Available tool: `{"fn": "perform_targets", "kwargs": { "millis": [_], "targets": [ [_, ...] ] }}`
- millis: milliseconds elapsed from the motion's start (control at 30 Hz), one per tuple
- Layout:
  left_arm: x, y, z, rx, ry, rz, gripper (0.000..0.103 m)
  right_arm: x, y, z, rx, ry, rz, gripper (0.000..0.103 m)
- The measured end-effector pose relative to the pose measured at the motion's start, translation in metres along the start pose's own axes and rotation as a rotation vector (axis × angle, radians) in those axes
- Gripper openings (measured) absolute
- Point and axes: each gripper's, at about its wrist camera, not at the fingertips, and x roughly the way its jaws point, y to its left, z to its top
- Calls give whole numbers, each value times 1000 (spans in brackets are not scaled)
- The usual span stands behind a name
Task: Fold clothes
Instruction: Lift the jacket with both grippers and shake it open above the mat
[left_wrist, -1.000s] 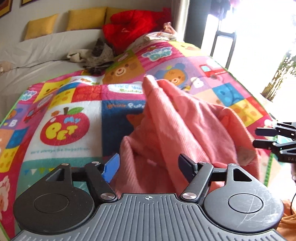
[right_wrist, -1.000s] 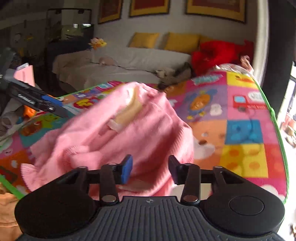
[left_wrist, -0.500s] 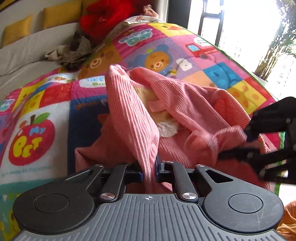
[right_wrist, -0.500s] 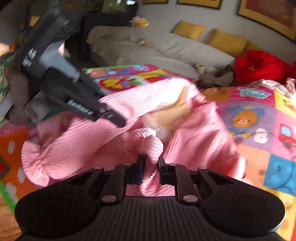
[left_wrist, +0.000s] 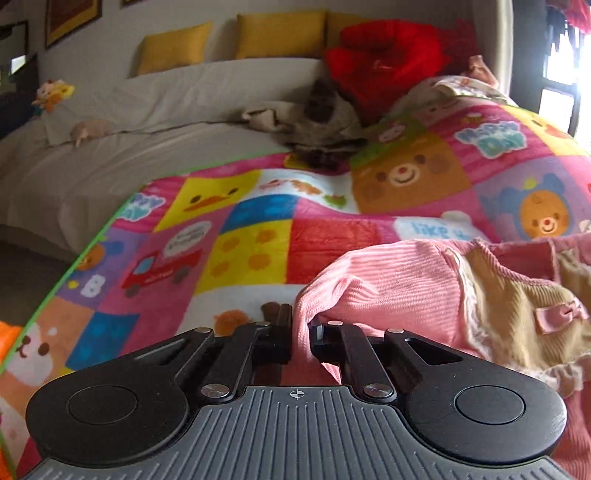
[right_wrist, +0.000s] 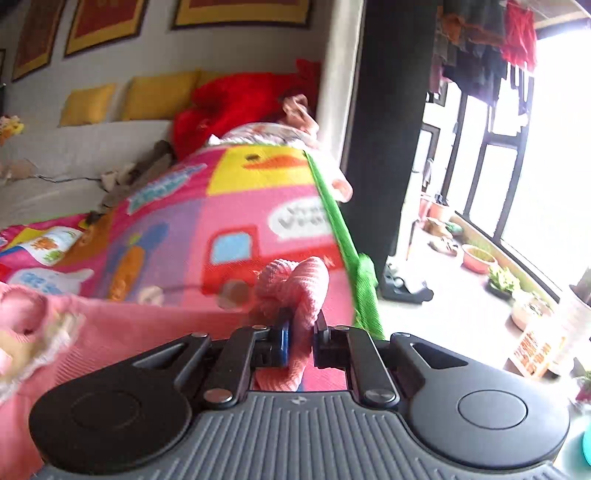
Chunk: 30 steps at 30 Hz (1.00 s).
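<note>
Pink ribbed garment (left_wrist: 402, 280) stretched sideways over the patchwork blanket (left_wrist: 258, 236) on the bed, one end clenched in left gripper (left_wrist: 301, 332), other end clenched in right gripper (right_wrist: 300, 334), long axis running between them

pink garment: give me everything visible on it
The pink garment is ribbed knit with a tan corduroy panel that has pale lace trim and a small pink bow. It is stretched out over the patchwork quilt. The left claw is shut on one bunched end, and the right claw is shut on a rolled cuff-like end.
</note>
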Motion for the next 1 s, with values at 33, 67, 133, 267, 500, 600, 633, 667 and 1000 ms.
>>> {"fn": "perform_targets", "kwargs": {
  "millis": [33,67,133,267,500,600,633,667,1000],
  "targets": [
    [7,6,-2,-18,16,-4,8,6,-3,-5,-1,17,-6,11],
    [13,10,-4,-31,29,-8,8,10,-4,-10,0,33,-14,11],
    [18,14,-6,-36,37,-7,12,14,-8,-13,9,56,-22,17],
    [9,24,-1,-48,34,-2,50,2,-24,-2,74,37,-35,40],
    [-22,31,-7,-41,81,-129,83,-59,-18,6,66,-66,24,57],
    [-35,19,-25,-22,142,-247,85,-80,4,-1,60,-80,131,60],
    [-37,12,-32,3,163,-264,85,-85,11,-4,60,-80,164,60],
    [-39,4,-39,40,181,-259,84,-88,19,-6,57,-76,196,60],
    [-50,33,-10,164,34,181,28,-157,88,-34,-237,-61,448,71]
  ]
}}
